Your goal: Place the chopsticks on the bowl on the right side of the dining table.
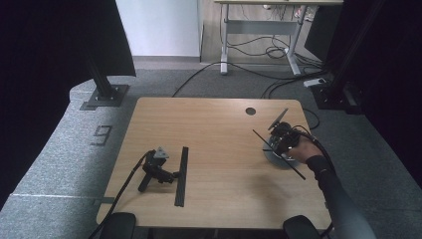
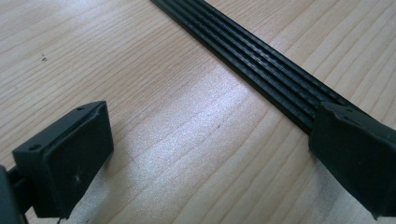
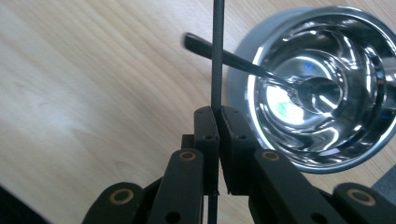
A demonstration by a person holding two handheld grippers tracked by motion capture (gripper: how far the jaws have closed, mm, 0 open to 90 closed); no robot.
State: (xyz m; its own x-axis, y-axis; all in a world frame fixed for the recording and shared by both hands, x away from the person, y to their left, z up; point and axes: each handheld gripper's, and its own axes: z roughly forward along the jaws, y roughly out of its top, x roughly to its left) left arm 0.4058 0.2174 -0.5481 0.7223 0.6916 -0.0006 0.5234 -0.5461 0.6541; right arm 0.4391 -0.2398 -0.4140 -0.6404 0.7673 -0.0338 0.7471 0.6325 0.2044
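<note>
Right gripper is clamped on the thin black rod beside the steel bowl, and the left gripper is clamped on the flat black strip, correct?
Not quite. The left gripper is open: the left gripper view shows its jaws wide apart over the table, one jaw just at the flat black strip. The right gripper is indeed clamped on the thin black rod beside the steel bowl.

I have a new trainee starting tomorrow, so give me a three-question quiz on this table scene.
1. True or false: the right gripper is shut on a thin black rod.
2. What lies inside the shiny metal bowl? A) a spoon B) a cup C) a sponge
3. In the left gripper view, which jaw of the left gripper rests over the ribbed black strip?

Key
1. True: the jaws are closed on the rod.
2. A: a spoon, its handle sticking out over the rim.
3. The jaw at the right of that view; the other stands over the bare table, jaws wide apart.
</note>
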